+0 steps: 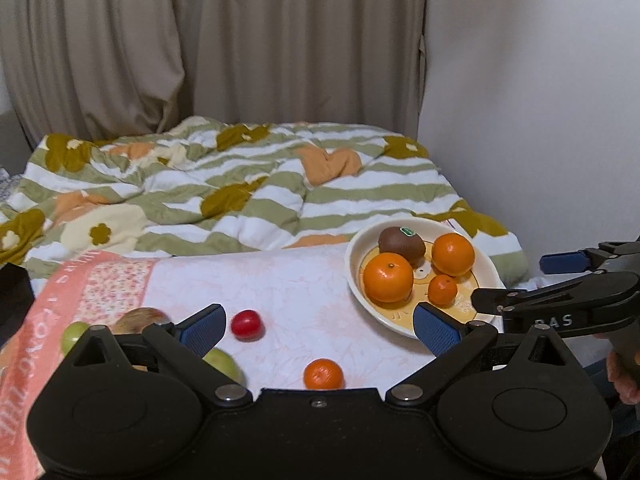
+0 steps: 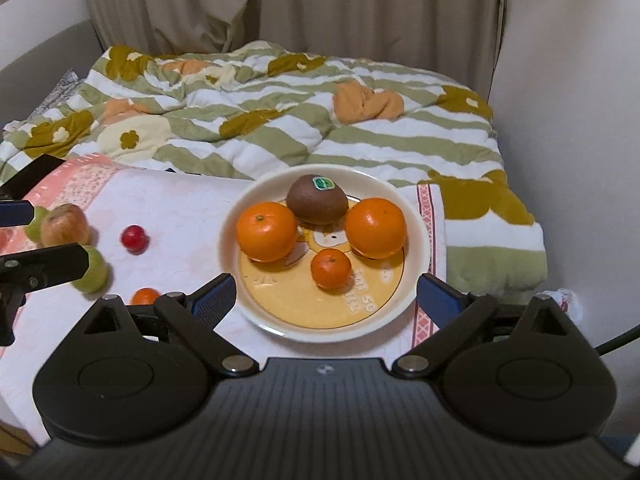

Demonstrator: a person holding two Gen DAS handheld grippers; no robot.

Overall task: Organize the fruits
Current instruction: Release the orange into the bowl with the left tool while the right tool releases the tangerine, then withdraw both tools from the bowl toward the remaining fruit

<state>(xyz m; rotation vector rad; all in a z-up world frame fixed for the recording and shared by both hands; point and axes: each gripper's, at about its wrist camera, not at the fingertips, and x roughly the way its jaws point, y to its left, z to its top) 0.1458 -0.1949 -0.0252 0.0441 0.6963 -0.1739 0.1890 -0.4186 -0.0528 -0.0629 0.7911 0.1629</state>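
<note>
1. Plate [image 2: 416, 236]: round, cream rim, yellow-orange centre w/ cartoon print and partial lettering. Sits on a white cloth [image 2: 180, 208] w/ pink patterned border, toward the cloth's right side.
2. Plate contents, 4 pcs:
   - Kiwi [image 2: 317, 199]: brown, matte, green sticker on top; far side of plate.
   - Left orange [image 2: 266, 231]: large, glossy, stem dimple up; touches or nearly touches the kiwi.
   - Right orange [image 2: 375, 227]: large, glossy, approx. same size as the left one.
   - Small mandarin [image 2: 331, 268]: near-centre of plate, between the 2 oranges, apart from both.
3. Loose fruit on cloth, left of plate:
   - Red fruit [image 1: 247, 324]: small, round, shiny; type cannot be told.
   - Loose mandarin [image 1: 323, 373]: small, near edge of cloth, right of the green fruit.
   - Apple [image 2: 65, 225]: reddish-yellow, far-left.
   - Green fruit [image 2: 93, 270]: round, pale green, just near of the apple. A 2nd green fruit [image 2: 37, 224] sits just left of the apple, partly hidden.
4. Left gripper [image 1: 318, 326]: jaws spread wide, nothing held; blue pads face inward. Hovers over the cloth's near-left area; red fruit and loose mandarin lie between the fingers in the left wrist view.
5. Right gripper [image 2: 325, 298]: jaws spread wide, nothing held. Positioned at plate's near rim, fingers flanking the plate.
6. Background: striped green/white quilt [image 2: 300, 120] w/ flower print, beige curtain [image 2: 280, 0] beyond it.
</note>
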